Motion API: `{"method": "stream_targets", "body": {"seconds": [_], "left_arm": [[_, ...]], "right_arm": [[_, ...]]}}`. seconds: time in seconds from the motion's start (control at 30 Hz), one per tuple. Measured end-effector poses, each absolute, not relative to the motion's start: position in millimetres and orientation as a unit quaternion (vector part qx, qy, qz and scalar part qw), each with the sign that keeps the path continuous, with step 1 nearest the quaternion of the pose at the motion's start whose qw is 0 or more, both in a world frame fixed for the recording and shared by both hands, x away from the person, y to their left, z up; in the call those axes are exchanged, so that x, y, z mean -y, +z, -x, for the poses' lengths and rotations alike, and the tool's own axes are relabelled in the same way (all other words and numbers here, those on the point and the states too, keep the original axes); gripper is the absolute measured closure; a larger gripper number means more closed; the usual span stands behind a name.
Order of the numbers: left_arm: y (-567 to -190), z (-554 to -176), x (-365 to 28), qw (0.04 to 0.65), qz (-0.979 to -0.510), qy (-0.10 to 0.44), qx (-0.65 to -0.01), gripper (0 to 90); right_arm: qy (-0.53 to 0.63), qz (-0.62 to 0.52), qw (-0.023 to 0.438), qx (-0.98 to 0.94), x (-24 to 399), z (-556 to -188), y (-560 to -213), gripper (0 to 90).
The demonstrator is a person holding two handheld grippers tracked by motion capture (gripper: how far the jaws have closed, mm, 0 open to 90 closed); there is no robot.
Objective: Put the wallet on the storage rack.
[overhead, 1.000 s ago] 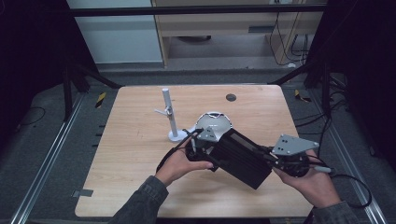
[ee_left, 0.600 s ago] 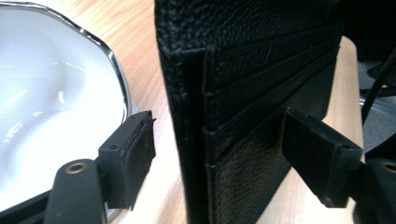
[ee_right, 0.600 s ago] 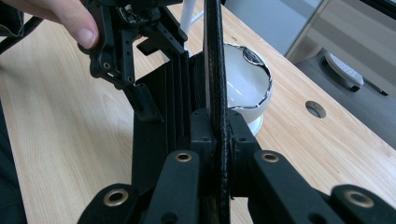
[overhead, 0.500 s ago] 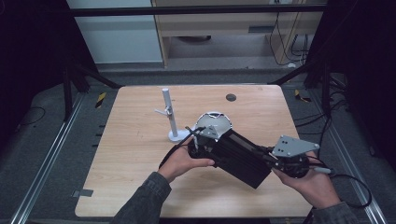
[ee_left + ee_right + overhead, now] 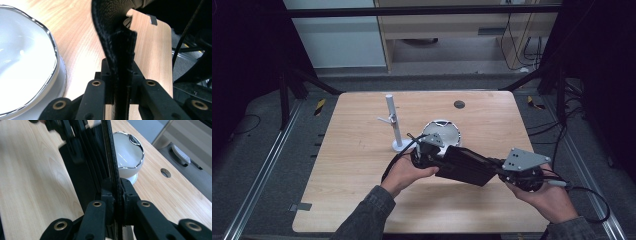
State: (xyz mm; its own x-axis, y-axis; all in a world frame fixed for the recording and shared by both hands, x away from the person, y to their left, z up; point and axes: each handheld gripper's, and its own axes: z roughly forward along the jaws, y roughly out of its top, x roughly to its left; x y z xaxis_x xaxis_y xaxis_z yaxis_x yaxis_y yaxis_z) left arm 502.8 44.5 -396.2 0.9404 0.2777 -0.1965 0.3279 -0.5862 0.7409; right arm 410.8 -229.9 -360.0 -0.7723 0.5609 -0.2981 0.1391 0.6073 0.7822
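Overall, largest to smallest, with places given from the white bowl:

Table [image 5: 362, 165]: a pale wooden top is seen, on which the bowl stands near the middle; a small dark round hole [image 5: 459, 104] is set in the top just beyond the bowl.

Black bag [image 5: 464, 165]: a flat, dark, pouch-like thing is held between the two grippers, just in front of the bowl on the person's side and stretching off to the bowl's right. Its kind cannot be told for certain. In the left gripper view its stitched black edge [image 5: 117, 37] is seen rising from between the jaws.

White bowl [image 5: 441, 133]: it is seen upright, with a shiny scalloped rim; in the right gripper view it [image 5: 127, 155] stands on a small white foot behind the bag.

White stand [image 5: 394, 122]: a thin upright post on a round base, with a small side peg, is placed just left of the bowl.

Left gripper [image 5: 426, 150]: it is held directly in front of the bowl, jaws closed narrowly on one end of the bag.

Right gripper [image 5: 507, 172]: it is held well to the bowl's right and nearer the person, jaws pinched on the bag's other edge [image 5: 111, 157], under a grey plate.
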Motion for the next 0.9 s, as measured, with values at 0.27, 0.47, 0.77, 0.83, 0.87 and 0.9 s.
{"method": "stream_targets", "body": {"seconds": [0.27, 0.47, 0.77, 0.83, 0.87, 0.9], "left_arm": [[-360, -497, -42, 0.416, -0.891, -0.003, -0.18, 80.7], [-323, -502, -37, 0.407, -0.896, 0.028, -0.174, 80.8], [-290, -505, -44, 0.386, -0.903, 0.06, -0.178, 80.7], [-283, -504, -47, 0.38, -0.905, 0.065, -0.18, 80.6], [-280, -503, -48, 0.375, -0.907, 0.067, -0.181, 80.6], [-277, -502, -50, 0.374, -0.907, 0.07, -0.182, 80.6]], "right_arm": [[0.4, -0.222, 0.266, -0.849, 234, -412, -370, 70.9], [0.397, -0.251, 0.232, -0.852, 230, -410, -391, 36.0], [0.446, -0.318, 0.214, -0.809, 241, -413, -432, 21.0], [0.462, -0.348, 0.212, -0.788, 245, -417, -440, 19.5], [0.466, -0.363, 0.216, -0.777, 246, -419, -445, 18.3], [0.47, -0.38, 0.224, -0.764, 247, -421, -451, 17.8]]}}
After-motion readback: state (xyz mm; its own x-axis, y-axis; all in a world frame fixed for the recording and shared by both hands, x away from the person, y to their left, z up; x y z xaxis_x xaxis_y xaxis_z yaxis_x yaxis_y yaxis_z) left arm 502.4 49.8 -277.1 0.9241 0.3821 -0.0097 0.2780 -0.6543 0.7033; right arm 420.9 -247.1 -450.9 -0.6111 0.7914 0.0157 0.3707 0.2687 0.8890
